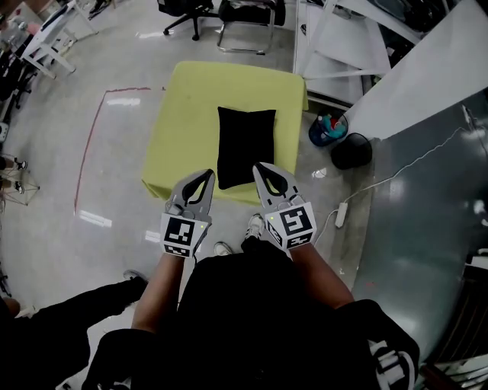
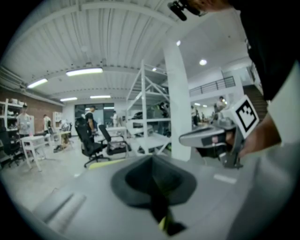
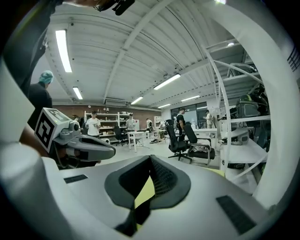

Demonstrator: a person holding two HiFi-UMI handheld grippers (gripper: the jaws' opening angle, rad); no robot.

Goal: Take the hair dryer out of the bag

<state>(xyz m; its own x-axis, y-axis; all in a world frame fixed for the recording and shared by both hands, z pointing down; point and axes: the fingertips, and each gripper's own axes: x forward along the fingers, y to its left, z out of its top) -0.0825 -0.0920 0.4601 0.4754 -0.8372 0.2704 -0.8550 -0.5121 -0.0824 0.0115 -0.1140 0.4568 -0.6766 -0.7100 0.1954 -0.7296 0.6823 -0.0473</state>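
A yellow-green counter (image 1: 183,129) stands on the glossy grey floor (image 1: 114,198), with a red tape line (image 1: 90,145) to its left. Office chairs (image 1: 187,11) stand beyond it. At its right are a blue bucket (image 1: 328,129), a round black object (image 1: 351,151) and, nearer, a white power strip (image 1: 341,215).

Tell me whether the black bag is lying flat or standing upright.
Lying flat: the black bag shows its full rectangular face on the yellow table. Whether it is open, cannot tell.

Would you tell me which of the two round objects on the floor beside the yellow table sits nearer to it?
The blue bucket, just off the table's far right corner. The black one lies beyond it, farther from the table.
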